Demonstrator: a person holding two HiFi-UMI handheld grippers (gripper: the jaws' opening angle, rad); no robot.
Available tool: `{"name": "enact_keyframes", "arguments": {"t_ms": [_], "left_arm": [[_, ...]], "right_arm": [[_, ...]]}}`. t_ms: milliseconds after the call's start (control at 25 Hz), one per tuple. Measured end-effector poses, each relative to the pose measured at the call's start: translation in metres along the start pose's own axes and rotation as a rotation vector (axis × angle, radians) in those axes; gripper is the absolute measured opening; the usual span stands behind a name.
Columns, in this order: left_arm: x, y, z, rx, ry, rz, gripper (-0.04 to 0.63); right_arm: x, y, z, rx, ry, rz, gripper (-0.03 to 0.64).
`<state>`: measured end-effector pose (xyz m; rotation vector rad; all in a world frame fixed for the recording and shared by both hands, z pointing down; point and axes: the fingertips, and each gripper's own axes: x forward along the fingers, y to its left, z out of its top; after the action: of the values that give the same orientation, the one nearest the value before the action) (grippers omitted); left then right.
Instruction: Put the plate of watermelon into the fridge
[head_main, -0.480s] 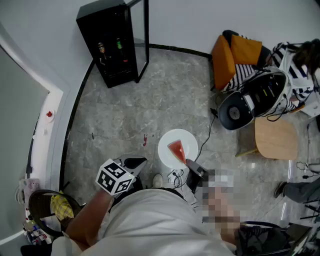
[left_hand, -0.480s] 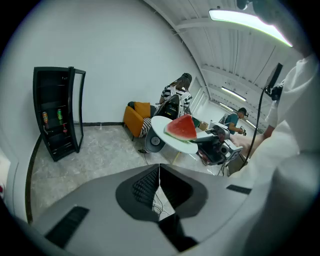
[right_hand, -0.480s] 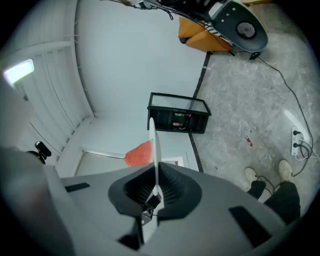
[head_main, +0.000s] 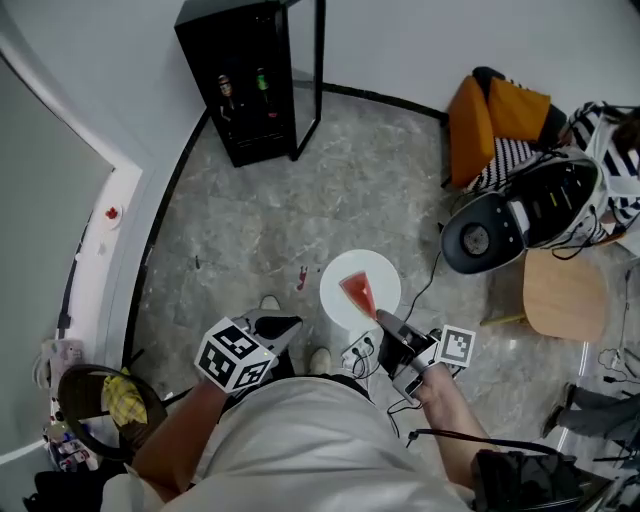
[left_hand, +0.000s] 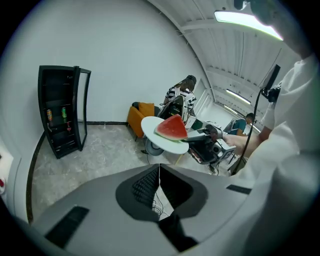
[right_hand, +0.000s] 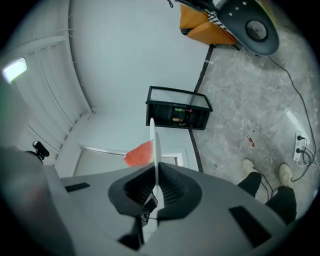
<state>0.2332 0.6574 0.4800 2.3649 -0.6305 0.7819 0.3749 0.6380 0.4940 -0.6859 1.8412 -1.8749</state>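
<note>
White round plate (head_main: 382, 277) with red watermelon wedge (head_main: 358, 290) is edge-clamped in our right hand-held gripper (head_main: 388, 325), well apart from the open black fridge (head_main: 250, 95); our left hand-held gripper (head_main: 272, 328) is closed, empty. Carrying and placing remain.

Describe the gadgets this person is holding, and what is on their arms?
The left gripper and right gripper look alike: smooth light grey shells, each with two black ribbed pads at the tip. Each carries a cube printed with black-and-white square markers. The person wears a white top; the forearms are bare, with no sleeves reaching them.
</note>
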Motion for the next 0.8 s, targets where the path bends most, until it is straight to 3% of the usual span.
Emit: {"name": "enact_keyframes", "arguments": {"t_ms": [480,800], "left_arm": [[0.017,0.118,0.068,0.017,-0.033,-0.022,0.012],[-0.015,0.22,0.122,0.058,-0.026,-0.024,0.014]], "right_arm": [[0.119,-0.004,0.085,-0.028,-0.003,-0.012,0.023],[0.243,0.025,0.143,-0.043,0.007,-0.007,0.023]]}}
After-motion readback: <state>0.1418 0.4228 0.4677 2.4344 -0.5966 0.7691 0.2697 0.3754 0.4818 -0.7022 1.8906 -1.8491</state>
